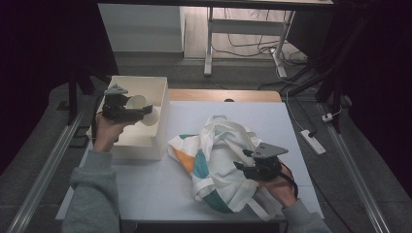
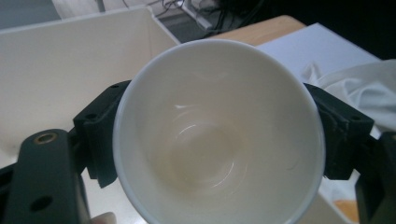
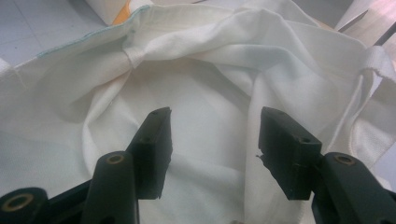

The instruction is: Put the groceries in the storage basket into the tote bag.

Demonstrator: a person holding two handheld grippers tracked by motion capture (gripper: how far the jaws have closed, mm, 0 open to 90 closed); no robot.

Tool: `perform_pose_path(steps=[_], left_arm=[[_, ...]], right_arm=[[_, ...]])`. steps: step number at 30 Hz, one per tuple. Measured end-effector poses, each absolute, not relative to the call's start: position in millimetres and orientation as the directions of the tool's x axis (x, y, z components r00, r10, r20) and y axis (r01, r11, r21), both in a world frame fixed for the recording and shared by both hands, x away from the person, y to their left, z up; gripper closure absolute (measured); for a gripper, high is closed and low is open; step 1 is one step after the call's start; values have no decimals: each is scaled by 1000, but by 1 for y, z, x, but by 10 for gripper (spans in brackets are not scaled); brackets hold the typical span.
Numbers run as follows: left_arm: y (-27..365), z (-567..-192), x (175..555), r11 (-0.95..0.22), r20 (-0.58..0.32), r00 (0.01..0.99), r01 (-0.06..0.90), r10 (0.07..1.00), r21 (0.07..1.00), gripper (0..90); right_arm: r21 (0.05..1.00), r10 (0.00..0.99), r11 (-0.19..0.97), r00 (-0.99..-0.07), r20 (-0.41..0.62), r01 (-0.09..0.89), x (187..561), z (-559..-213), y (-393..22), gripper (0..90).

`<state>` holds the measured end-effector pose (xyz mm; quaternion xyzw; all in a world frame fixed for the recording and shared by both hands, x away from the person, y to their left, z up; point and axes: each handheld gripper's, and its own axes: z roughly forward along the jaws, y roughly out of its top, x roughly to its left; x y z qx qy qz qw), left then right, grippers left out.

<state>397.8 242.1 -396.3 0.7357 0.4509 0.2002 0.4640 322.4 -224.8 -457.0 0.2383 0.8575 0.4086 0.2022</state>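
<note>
- Closest to the lens in the left gripper view is a white cup (image 2: pixel 218 133), its mouth facing the camera, empty inside, with the two black jaws pressing on its outer wall from either side.
- From the high view, the left gripper (image 1: pixel 141 112) carries that cup (image 1: pixel 142 108) on its side above the white box (image 1: pixel 160 131), which stands at the table's (image 1: pixel 145 189) left edge.
- Right gripper (image 3: pixel 212 140) rests over the cloth bag (image 3: pixel 201 70); its jaws stand about half open with nothing pinched between them, only white fabric lying past the tips.
- Seen from above, the bag (image 1: pixel 218 160) sprawls crumpled, white with teal and orange patches, across the table's middle toward the near right edge, under the right gripper (image 1: pixel 252 167).
- Risk, as I judge it: the grip is only on the smooth round wall, so a tilt or a knock on the box rim could let the cup slip and fall.
- Another risk: the bag's mouth looks collapsed, so unless the right gripper takes hold and lifts an edge, the cup may catch on loose folds.
</note>
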Motion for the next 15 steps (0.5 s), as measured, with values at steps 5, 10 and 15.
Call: perform_pose_path(steps=[5,10,15], left_arm=[[240,-386,389,-143,-110,515,427,850,893,193],[243,-378,382,-113,-111,507,390,854,914,193],[243,-370,374,-82,-107,500,341,859,936,194]], right_arm=[[798,574,551,-805,-152,242,322,-457,-225,446],[798,575,551,-804,-152,243,322,-457,-225,446],[797,574,553,-804,-154,243,322,-457,-225,446]])
